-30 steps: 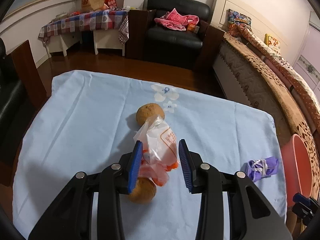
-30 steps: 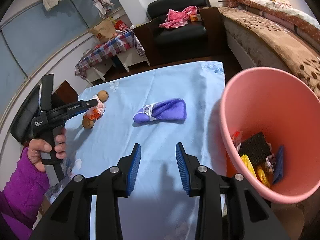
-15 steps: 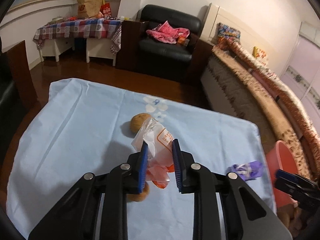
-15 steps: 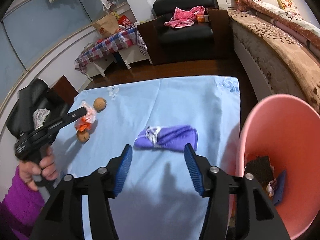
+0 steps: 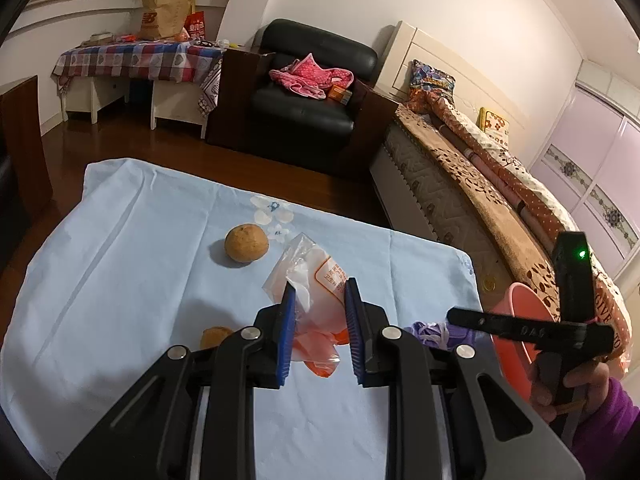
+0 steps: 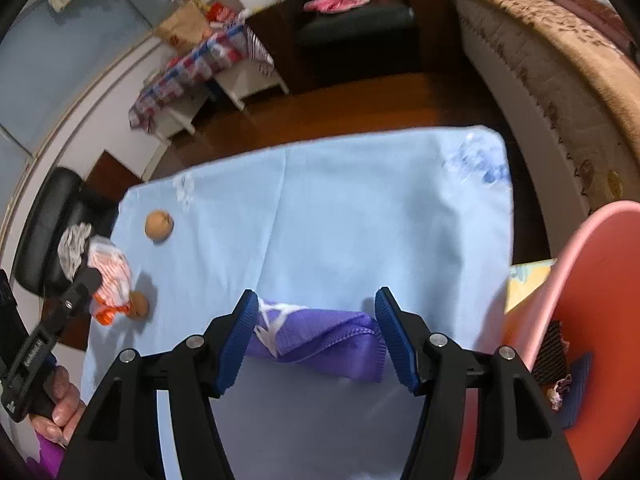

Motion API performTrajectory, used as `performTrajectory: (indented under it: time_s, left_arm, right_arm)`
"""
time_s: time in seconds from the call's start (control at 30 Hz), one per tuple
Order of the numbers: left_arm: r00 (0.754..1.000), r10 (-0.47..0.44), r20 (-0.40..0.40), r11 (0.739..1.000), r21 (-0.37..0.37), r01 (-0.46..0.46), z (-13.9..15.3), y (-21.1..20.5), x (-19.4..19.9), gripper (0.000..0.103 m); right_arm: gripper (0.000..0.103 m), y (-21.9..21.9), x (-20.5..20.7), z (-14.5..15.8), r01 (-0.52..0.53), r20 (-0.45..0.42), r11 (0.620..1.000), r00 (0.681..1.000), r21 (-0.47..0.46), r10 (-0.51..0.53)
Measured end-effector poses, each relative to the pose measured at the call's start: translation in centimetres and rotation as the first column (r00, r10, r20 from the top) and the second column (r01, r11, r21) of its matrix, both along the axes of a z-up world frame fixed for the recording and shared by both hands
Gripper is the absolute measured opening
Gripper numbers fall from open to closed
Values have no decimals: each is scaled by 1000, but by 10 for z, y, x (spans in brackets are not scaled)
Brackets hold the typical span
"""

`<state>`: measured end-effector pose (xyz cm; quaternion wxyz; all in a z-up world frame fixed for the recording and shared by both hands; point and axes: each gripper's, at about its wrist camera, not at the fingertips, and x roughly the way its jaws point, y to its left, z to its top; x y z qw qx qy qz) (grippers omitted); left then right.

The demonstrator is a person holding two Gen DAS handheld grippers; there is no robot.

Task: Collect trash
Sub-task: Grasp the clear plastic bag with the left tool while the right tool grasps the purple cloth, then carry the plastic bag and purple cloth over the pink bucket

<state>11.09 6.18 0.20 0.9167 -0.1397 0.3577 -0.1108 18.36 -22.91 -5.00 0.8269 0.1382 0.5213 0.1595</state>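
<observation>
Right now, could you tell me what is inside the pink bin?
The right wrist view shows part of the pink bin: a dark ridged scrubbing pad, a blue piece and a small crumpled scrap. The frame edge and the right gripper hide the rest.

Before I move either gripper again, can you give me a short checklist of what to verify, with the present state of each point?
1. Left gripper holds the plastic bag: ok, the blue pads are closed on it.
2. Bag lifted off the blue cloth: ok.
3. Two brown balls free of the bag: ok, both lie on the cloth.
4. Right gripper open around the purple rag: ok, a pad stands on each side.
5. Right pads touching the rag: cannot tell.
6. Pink bin within reach: ok, just right of the table.
</observation>
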Motion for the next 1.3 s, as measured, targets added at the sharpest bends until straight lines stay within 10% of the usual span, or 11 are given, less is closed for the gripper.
performTrajectory:
  time_s: [0.8,1.3]
  left_arm:
    - [999,-24,-24,999,-29,23,-3,-3,-12,23]
    - [997,-62,-35,998,-12,62,-5,-22,-25,23]
  right_arm:
    - [54,55,-70,-11,-166,72,984,983,-60,170]
    - [23,43,-84,-4,-103,116,995,988,-1,103]
